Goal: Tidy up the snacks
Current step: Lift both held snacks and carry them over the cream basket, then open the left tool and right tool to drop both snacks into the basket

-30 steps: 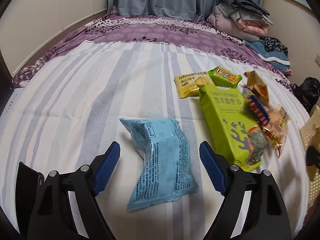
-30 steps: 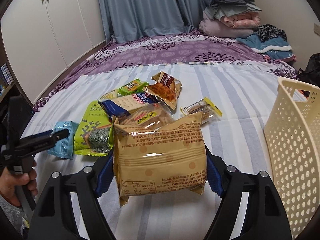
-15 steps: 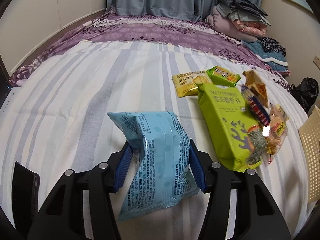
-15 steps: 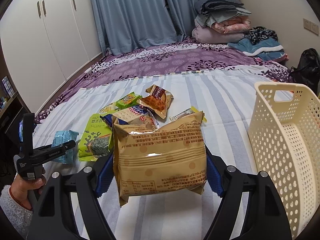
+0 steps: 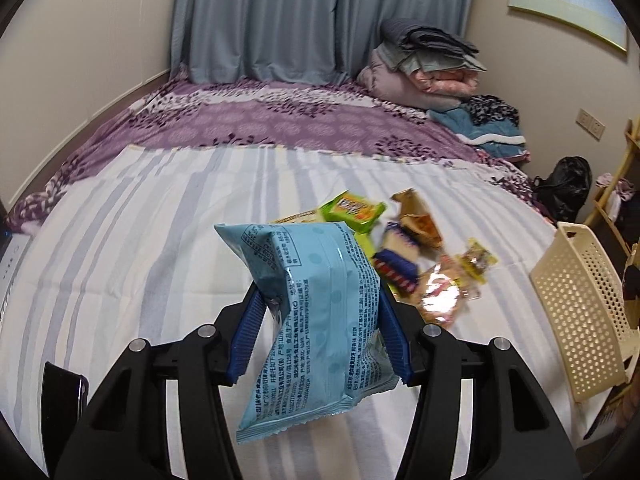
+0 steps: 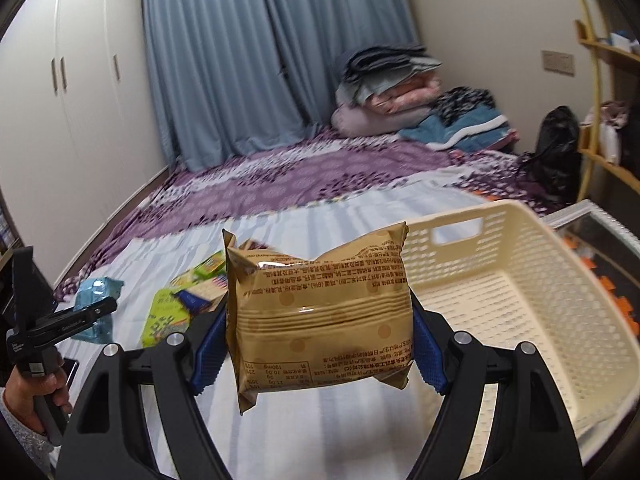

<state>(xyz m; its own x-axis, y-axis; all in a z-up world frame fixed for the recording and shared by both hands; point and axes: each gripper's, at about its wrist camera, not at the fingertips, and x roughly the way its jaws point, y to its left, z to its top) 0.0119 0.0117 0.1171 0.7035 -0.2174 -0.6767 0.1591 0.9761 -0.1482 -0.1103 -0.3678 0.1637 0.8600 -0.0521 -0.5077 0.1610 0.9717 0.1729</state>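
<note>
Both sets of jaws are gripping: my left gripper [image 5: 320,336] is pinching the crinkly light-blue foil snack packet [image 5: 316,320] above the striped bed [image 5: 132,248], my right gripper [image 6: 318,344] is squeezing the puffy tan plastic snack pack [image 6: 320,320] beside the cream perforated plastic basket [image 6: 520,292]. Slick film is risking slipping, missing the basket.

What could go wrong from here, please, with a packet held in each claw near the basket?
The left claw pinches the blue packet low, so its top-heavy bulk may twist or slip. The tan packet in the right claw hangs close to the cream basket and could catch its rim.
</note>
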